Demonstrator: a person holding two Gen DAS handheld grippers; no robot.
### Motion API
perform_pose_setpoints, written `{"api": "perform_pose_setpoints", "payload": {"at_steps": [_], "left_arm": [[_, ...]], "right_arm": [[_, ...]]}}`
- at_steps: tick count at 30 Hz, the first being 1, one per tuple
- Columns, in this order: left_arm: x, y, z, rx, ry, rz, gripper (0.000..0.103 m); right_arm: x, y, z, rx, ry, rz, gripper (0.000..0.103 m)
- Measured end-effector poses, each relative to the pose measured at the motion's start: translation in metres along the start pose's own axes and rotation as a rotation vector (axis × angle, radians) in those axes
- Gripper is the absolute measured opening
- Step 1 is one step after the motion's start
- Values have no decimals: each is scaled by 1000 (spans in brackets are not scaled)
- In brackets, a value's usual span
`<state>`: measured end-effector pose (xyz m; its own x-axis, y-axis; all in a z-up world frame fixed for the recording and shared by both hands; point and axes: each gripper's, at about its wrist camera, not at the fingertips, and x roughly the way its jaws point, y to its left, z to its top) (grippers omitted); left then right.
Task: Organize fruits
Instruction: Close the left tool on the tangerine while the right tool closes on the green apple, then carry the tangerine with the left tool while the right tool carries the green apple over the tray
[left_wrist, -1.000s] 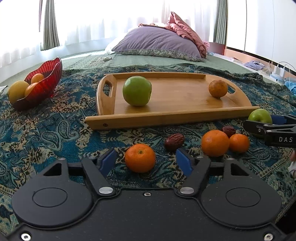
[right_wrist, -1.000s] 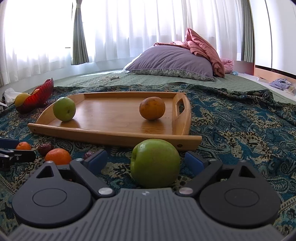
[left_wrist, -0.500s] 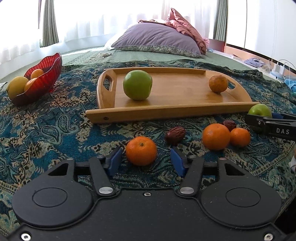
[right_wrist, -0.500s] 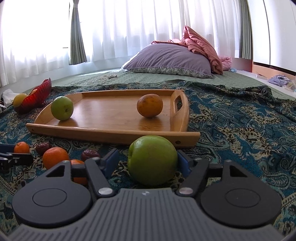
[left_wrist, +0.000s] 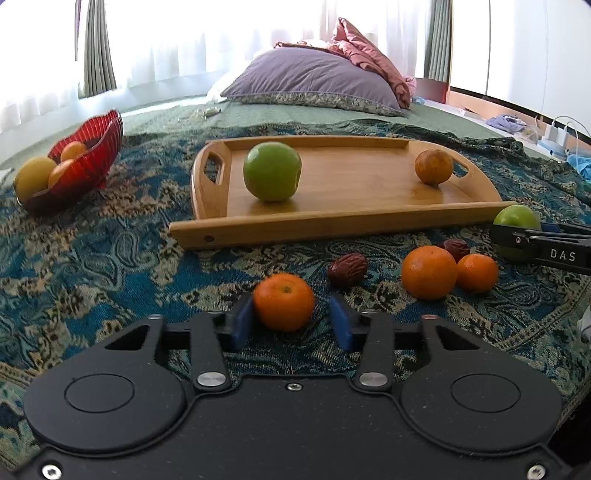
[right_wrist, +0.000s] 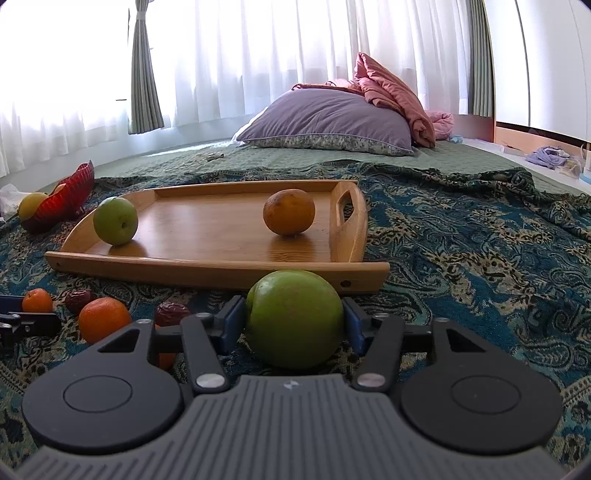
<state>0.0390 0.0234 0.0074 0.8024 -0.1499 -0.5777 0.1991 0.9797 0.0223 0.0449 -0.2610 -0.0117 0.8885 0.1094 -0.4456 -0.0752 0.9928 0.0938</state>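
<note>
Both claws closed; tray (left_wrist: 207, 236) holds 2 fruits.

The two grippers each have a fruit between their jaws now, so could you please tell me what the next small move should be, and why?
Probably finish closing the left gripper, then lift: its jaws have just been closing, yet a gap shows right of the tangerine. The right gripper already presses both sides of its green apple. The wooden tray lies just ahead.
</note>
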Motion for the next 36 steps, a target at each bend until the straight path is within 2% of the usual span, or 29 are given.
{"api": "perform_pose_setpoints", "payload": {"at_steps": [1, 15, 22, 36], "left_arm": [[-1, -1, 0, 12, -8, 11, 32], [-10, -4, 14, 22, -49, -5, 32], [-13, -2, 23, -5, -72, -20, 32], [-8, -9, 54, -2, -114, -45, 32]], "right_arm": [[0, 0, 0, 0, -1, 0, 59], [-4, -1, 4, 9, -15, 8, 59], [-11, 3, 9, 11, -33, 30, 59], [-13, 16, 33, 5, -84, 66, 59]]}}
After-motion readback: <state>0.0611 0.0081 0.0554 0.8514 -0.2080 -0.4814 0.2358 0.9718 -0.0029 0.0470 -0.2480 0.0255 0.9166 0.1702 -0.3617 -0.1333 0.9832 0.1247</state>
